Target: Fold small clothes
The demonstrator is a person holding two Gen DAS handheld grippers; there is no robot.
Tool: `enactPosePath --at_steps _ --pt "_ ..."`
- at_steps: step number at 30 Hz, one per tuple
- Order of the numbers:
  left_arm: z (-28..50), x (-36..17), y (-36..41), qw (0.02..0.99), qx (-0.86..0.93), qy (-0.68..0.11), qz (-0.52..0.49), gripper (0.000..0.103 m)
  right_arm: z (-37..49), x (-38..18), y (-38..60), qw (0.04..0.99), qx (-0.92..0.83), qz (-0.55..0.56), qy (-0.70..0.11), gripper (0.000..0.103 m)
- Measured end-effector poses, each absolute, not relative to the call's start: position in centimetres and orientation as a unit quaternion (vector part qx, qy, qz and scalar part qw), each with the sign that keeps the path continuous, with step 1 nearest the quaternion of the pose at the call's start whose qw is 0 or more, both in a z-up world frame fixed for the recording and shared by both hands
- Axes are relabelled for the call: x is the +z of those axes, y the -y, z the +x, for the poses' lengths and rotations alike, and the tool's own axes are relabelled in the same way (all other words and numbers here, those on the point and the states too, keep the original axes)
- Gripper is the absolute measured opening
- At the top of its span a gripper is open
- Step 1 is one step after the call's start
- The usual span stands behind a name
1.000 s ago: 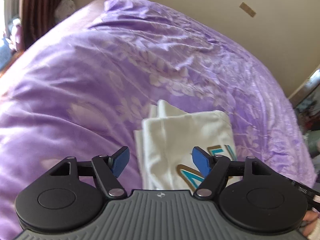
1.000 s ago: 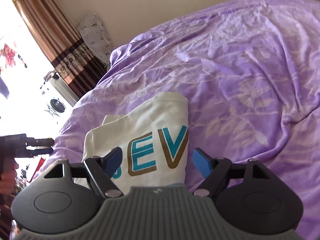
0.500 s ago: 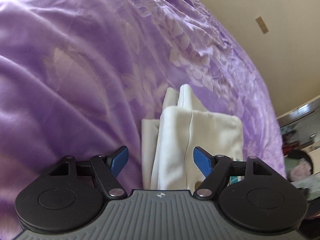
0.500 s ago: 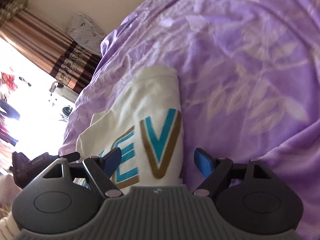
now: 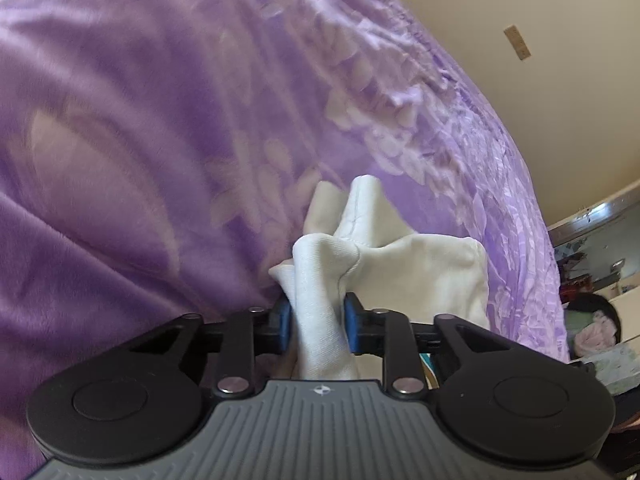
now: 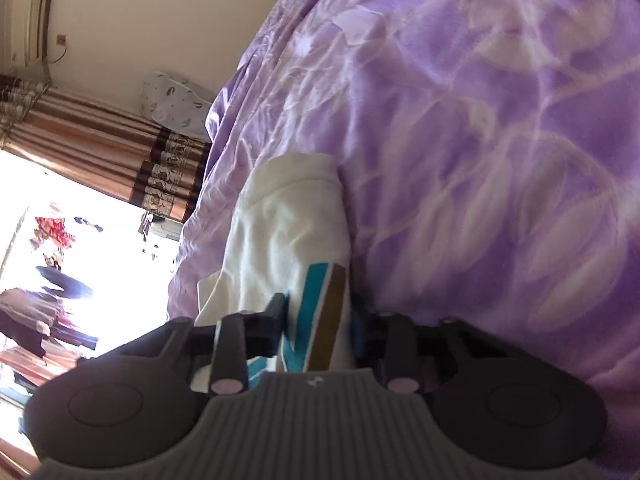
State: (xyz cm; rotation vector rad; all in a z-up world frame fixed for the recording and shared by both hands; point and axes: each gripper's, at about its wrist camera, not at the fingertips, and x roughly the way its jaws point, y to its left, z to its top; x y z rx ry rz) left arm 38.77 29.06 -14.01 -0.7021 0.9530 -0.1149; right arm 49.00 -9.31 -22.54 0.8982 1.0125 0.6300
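Observation:
A small cream-white shirt [image 5: 420,268] with teal and brown letters lies partly folded on the purple bed cover [image 5: 140,160]. My left gripper [image 5: 316,320] is shut on a bunched edge of the shirt, which bulges up between the blue pads. In the right wrist view the shirt [image 6: 288,224] stretches away from me, its printed letters near the fingers. My right gripper [image 6: 318,324] is shut on the printed edge of the shirt, low against the cover [image 6: 480,140].
The purple leaf-patterned cover fills most of both views. A beige wall [image 5: 540,60] rises behind the bed. Brown curtains [image 6: 100,148] and a bright window [image 6: 60,260] are at the left of the right wrist view. Cluttered furniture [image 5: 592,292] stands beyond the bed's right edge.
Both grippers moved down onto the shirt and closed on its edges; they were open half a second ago. The cloth now bunches up between the left pads.

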Motion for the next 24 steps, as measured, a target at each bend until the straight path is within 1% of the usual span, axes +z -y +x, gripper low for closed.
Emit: enactPosePath --at_steps 2,7,13,19,24 --pt "38.4 -12.7 -28.4 0.84 -0.054 -0.436 -0.318 0.024 48.6 -21.4 9.2 0.743 0.289 0.401 -0.452 0.015" --pt "36.4 -8.8 -26.4 0.871 -0.053 -0.402 -0.278 0.023 46.9 -16.7 8.2 0.782 0.308 0.351 -0.413 0.013" --pt "31.8 -3.2 -24.5 0.905 -0.054 -0.341 -0.249 0.022 43.3 -10.0 8.7 0.811 0.336 0.319 -0.358 0.013" --pt "25.6 2.1 -21.0 0.934 -0.065 -0.268 -0.229 0.021 36.6 -3.9 11.2 0.835 0.354 0.305 -0.291 0.013" --pt "20.8 5.3 -18.2 0.94 -0.08 -0.23 -0.237 0.022 29.8 0.4 15.1 0.853 0.351 0.301 -0.243 0.013"
